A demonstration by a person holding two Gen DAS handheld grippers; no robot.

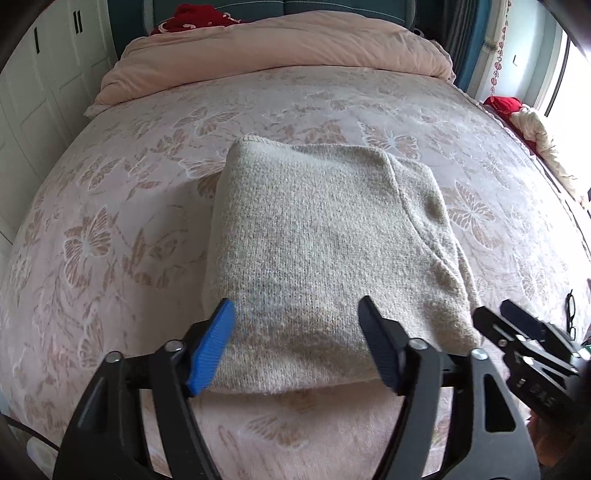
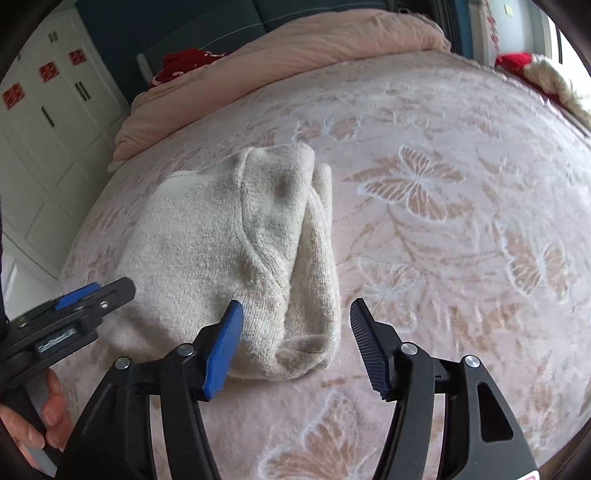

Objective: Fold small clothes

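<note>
A beige knitted sweater (image 1: 325,243) lies folded into a thick rectangle on the pink butterfly bedspread (image 1: 110,229). My left gripper (image 1: 299,347) is open and empty, its jaws spread over the sweater's near edge. The right gripper (image 1: 517,325) shows at the lower right of that view. In the right wrist view the sweater (image 2: 229,251) lies left of centre with a folded sleeve along its right side. My right gripper (image 2: 295,347) is open and empty over the sweater's near right corner. The left gripper (image 2: 85,299) shows at the left.
A rolled pink duvet (image 1: 280,48) lies across the far end of the bed, with red fabric (image 1: 199,18) behind it. White wardrobe doors (image 2: 40,122) stand to the left. Glasses (image 1: 570,310) lie near the bed's right edge. A red and cream bundle (image 1: 524,122) sits by the window.
</note>
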